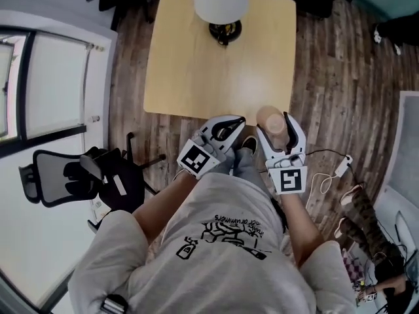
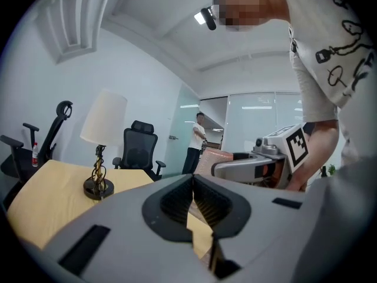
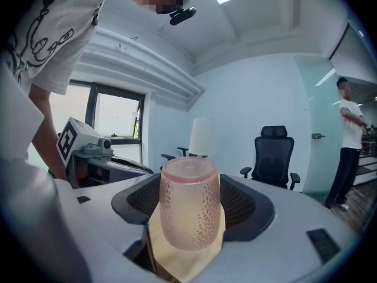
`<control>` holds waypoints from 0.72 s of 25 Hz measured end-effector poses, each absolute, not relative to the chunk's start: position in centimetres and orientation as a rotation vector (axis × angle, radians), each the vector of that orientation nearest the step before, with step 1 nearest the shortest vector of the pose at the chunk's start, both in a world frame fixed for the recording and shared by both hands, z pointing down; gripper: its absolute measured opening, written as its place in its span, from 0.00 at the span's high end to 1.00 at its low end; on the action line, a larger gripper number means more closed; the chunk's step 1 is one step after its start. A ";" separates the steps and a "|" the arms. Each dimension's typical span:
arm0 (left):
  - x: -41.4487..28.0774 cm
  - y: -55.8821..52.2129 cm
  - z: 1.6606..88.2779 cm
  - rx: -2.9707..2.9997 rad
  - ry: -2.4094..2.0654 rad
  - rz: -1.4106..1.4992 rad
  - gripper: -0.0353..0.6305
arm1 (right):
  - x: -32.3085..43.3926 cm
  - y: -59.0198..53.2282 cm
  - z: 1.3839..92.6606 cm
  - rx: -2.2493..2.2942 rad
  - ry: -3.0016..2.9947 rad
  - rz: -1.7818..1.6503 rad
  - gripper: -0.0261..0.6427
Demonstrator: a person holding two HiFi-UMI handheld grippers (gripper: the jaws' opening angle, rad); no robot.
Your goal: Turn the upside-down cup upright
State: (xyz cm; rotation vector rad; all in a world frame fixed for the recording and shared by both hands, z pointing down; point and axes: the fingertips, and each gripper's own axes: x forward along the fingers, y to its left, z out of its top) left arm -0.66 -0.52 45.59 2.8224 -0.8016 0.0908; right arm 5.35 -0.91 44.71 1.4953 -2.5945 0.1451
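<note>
A pink dimpled cup stands on end between the jaws of my right gripper, whose pads press on its sides. It hangs above the wooden table; which end is up I cannot tell. In the head view the cup sits within the right gripper, at the table's near edge. My left gripper is just to its left, shut with nothing in it. In the left gripper view its jaws meet, and the right gripper shows beside them.
A table lamp with a white shade stands at the far side of the table. A black office chair is on the floor to the left. A charger and cable lie at the right. A person stands far off by glass walls.
</note>
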 end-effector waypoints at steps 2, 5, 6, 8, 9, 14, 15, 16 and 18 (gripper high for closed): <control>-0.7 -0.3 44.5 2.819 -0.798 0.086 0.93 | 5.4 -0.6 43.2 1.505 -2.601 0.144 0.48; -0.6 0.1 43.2 2.828 -0.778 0.084 0.93 | 5.4 -0.3 41.4 1.518 -2.610 0.130 0.48; -0.5 0.2 42.9 2.838 -0.769 0.088 0.93 | 5.3 -0.2 40.9 1.526 -2.614 0.125 0.48; -0.5 0.8 42.5 2.851 -0.754 0.096 0.93 | 5.2 0.2 40.3 1.533 -2.618 0.120 0.48; -0.4 1.0 42.3 2.850 -0.751 0.091 0.93 | 5.1 0.5 40.2 1.529 -2.615 0.123 0.48; -0.4 1.0 41.3 2.849 -0.738 0.074 0.93 | 4.9 1.0 39.5 1.518 -2.642 0.197 0.48; -0.5 0.9 41.2 2.844 -0.735 0.067 0.93 | 5.0 1.0 39.4 1.527 -2.657 0.235 0.48; -0.5 0.9 41.1 2.840 -0.731 0.058 0.93 | 5.1 0.9 39.4 1.542 -2.676 0.282 0.48; -0.6 0.9 41.0 2.830 -0.720 0.039 0.93 | 5.6 0.7 39.3 1.582 -2.715 0.395 0.48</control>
